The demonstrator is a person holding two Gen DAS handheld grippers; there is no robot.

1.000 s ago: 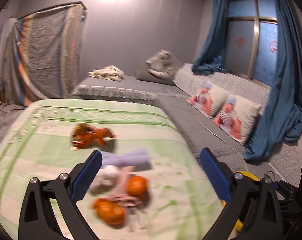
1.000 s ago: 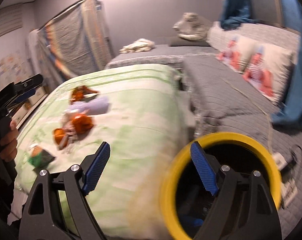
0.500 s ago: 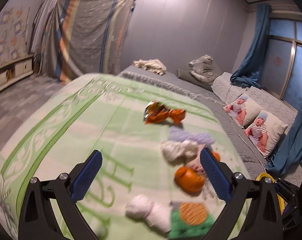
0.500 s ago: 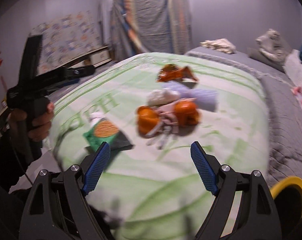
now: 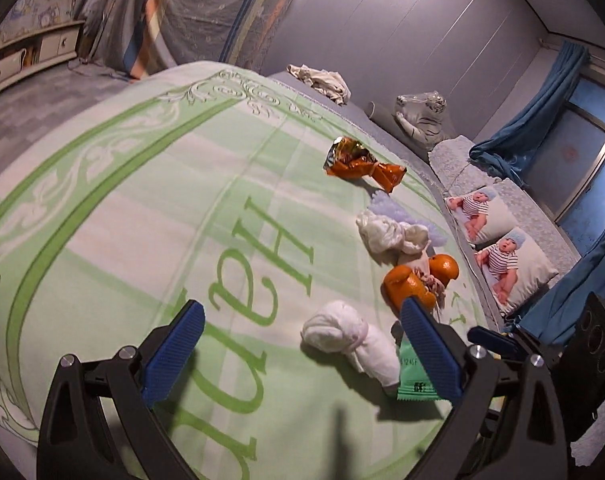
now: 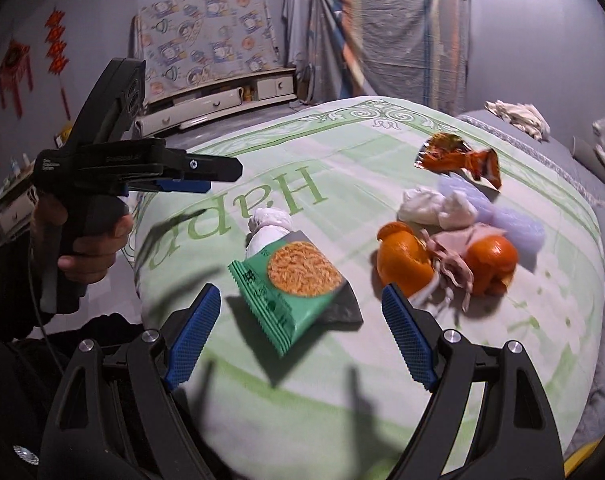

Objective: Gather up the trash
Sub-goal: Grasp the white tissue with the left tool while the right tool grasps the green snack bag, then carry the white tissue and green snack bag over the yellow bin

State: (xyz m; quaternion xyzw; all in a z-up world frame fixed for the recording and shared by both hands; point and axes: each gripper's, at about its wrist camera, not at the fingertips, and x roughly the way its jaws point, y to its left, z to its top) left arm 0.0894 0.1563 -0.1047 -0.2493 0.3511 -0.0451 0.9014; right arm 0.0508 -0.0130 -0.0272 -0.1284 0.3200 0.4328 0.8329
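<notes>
Now, as we see it:
Right gripper [image 6: 300,338]: we hold its blue jaws spread wide above the near edge of the blanket, with nothing gripped.
Green snack packet [image 6: 296,286]: it lies on the blanket just ahead of the right gripper, in line with the gap between the jaws and slightly nearer the left pad, touching neither.
White wad [image 6: 268,226]: it lies just beyond the packet, partly under its far edge.
Orange peels [image 6: 446,260]: two pieces with pinkish scraps between them lie ahead of the right pad, off to the right of the packet.
Orange foil wrapper [image 6: 458,158]: it lies farthest off, well apart from both tools.
White tissue and lilac bag [image 6: 462,208]: they lie between the peels and the foil wrapper.
Left gripper [image 5: 302,354]: its jaws also stand wide and empty; the white wad [image 5: 348,338] sits just ahead, close to its right pad.
Left hand [image 6: 88,242]: it grips the left tool's handle beside the bed.
Blanket [image 6: 382,380]: green and white, it carries all the litter.
</notes>
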